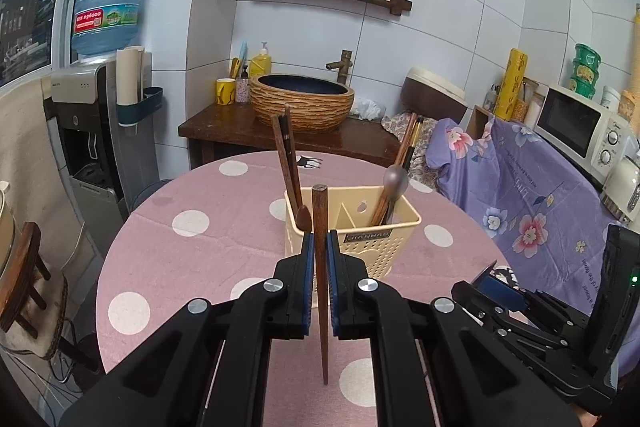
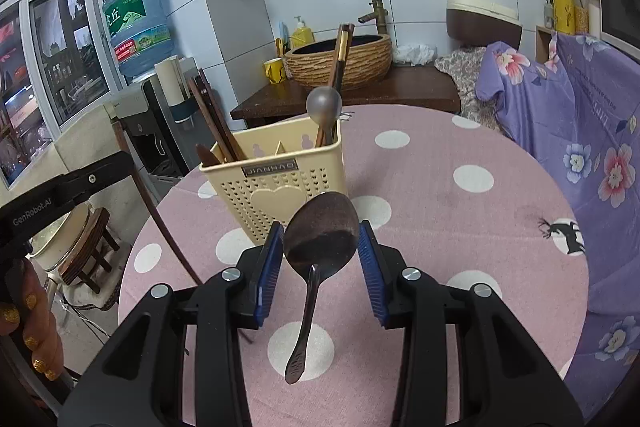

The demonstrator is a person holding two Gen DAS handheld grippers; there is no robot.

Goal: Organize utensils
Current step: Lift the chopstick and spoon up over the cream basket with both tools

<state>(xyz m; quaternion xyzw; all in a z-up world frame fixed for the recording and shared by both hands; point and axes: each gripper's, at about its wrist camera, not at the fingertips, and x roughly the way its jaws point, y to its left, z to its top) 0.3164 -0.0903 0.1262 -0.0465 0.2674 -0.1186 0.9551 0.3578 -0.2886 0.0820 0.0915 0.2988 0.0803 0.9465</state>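
Honestly the spoon (image 2: 320, 243) is where things could get dropped. It's pinched by the right gripper (image 2: 320, 251) across the bowl only, so a curved, slick surface is all that's being gripped, and the long handle is left hanging toward the camera, near end lowest. Any tilt or jolt and it could swivel between the pads or slide out onto the table (image 2: 460, 227). Its long axis runs roughly near-to-far, bowl pointed at the caddy (image 2: 276, 187).

The chopstick (image 1: 320, 267) is clamped tight by the left gripper (image 1: 319, 255), jaws nearly together on it around mid-length. It's held almost upright, blunt end up and far, thin tip down and near. The risk here is the tip or top being knocked against the caddy rim or the chopsticks already standing in the left compartment, which could lever it askew in the grip.

Both items are held in the air just near of the caddy, which sits mid-table. A metal ladle-like spoon and more sticks are already parked in the right compartment, so crowding could snag whatever gets lowered in there.
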